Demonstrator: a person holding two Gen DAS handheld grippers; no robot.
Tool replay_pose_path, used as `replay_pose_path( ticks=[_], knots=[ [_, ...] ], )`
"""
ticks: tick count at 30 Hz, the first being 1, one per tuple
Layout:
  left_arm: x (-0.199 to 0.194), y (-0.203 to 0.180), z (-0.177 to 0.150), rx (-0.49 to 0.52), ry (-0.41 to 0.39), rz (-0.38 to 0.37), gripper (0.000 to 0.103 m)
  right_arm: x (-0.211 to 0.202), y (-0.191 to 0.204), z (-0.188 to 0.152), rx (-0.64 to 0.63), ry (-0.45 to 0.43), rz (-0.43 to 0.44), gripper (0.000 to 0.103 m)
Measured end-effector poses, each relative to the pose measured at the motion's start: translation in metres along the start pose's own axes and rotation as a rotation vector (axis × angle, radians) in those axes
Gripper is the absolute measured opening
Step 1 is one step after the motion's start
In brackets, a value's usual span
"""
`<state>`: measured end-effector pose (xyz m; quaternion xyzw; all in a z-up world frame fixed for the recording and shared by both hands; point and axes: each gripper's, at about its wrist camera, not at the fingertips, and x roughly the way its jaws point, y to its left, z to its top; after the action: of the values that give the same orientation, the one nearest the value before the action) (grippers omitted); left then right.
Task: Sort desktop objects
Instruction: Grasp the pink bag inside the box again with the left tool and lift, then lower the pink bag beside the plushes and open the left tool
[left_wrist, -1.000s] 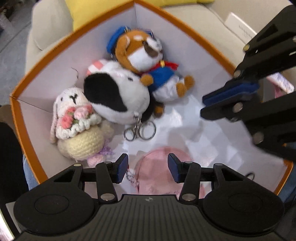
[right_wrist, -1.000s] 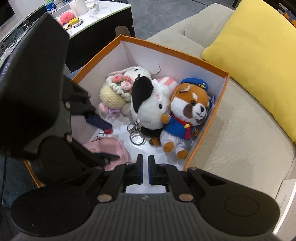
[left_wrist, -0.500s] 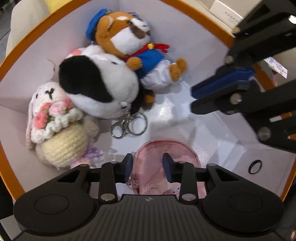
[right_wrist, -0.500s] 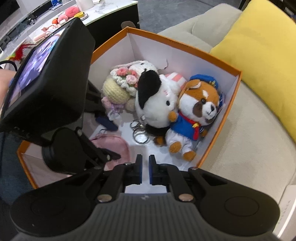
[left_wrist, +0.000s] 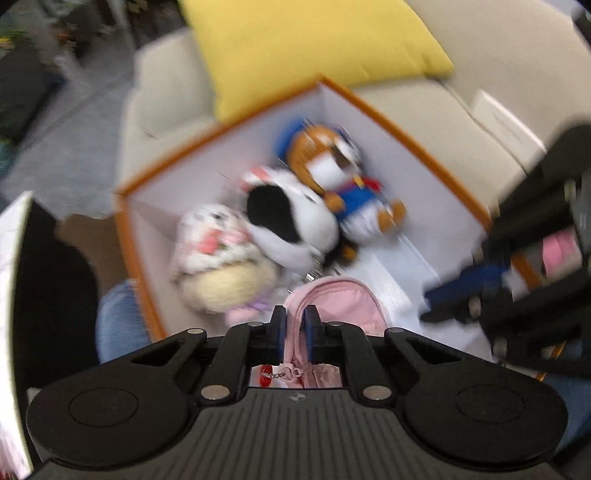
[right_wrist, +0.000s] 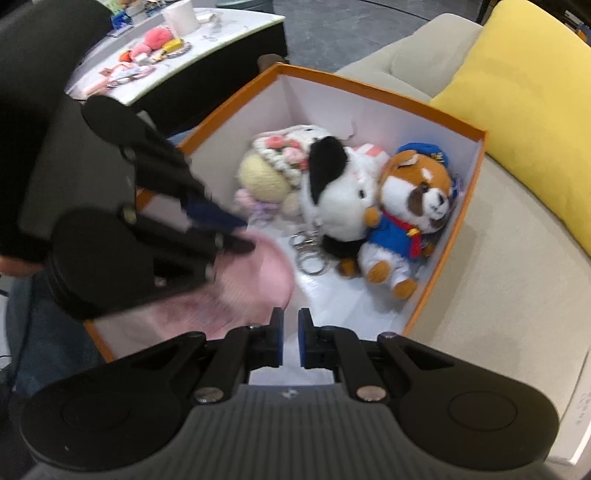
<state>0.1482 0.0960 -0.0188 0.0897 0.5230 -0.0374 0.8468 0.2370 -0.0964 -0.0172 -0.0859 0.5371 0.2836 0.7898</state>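
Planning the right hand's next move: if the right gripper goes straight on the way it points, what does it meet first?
Probably the bare white floor of the orange box; the right gripper is shut and empty, with the key rings farther ahead. Depth is unclear.

I see a beige sofa (right_wrist: 498, 266) carrying the orange-rimmed box (right_wrist: 373, 86); a yellow cushion (right_wrist: 532, 103) rests on it just behind the box; a white card (left_wrist: 506, 123) lies on its seat, off to one side.
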Motion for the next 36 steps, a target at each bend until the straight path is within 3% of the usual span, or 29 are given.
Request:
replay_pose_path(
  ticks=[7, 12, 18, 22, 26, 29, 32, 36],
  knots=[
    [-0.027, 0.025, 0.008, -0.184, -0.133, 0.12, 0.009, 0.012, 0.026, 0.005, -0.007, -0.007, 0.113, 0.009],
    [-0.018, 0.035, -0.004, -0.283, -0.157, 0.115, 0.008, 0.043, 0.026, 0.016, 0.058, 0.006, 0.123, 0.009],
    [-0.027, 0.05, -0.026, -0.323, -0.158, 0.082, 0.009, 0.075, 0.015, 0.029, 0.163, -0.007, 0.142, 0.005],
    [-0.032, 0.051, -0.033, -0.321, -0.152, 0.07, 0.01, 0.086, 0.011, 0.037, 0.202, -0.046, 0.174, 0.004],
    [-0.03, 0.051, -0.035, -0.315, -0.113, 0.045, 0.011, 0.099, 0.014, 0.046, 0.196, -0.029, 0.178, 0.003],
    [-0.036, 0.052, -0.034, -0.285, -0.119, 0.032, 0.011, 0.101, 0.022, 0.05, 0.108, -0.015, 0.162, 0.003],
    [-0.041, 0.049, -0.024, -0.192, -0.132, 0.034, 0.026, 0.101, 0.027, 0.049, 0.057, -0.003, 0.137, 0.003],
    [-0.038, 0.045, -0.01, -0.064, -0.124, 0.027, 0.035, 0.101, 0.019, 0.05, 0.062, 0.007, 0.125, 0.003]
  ],
)
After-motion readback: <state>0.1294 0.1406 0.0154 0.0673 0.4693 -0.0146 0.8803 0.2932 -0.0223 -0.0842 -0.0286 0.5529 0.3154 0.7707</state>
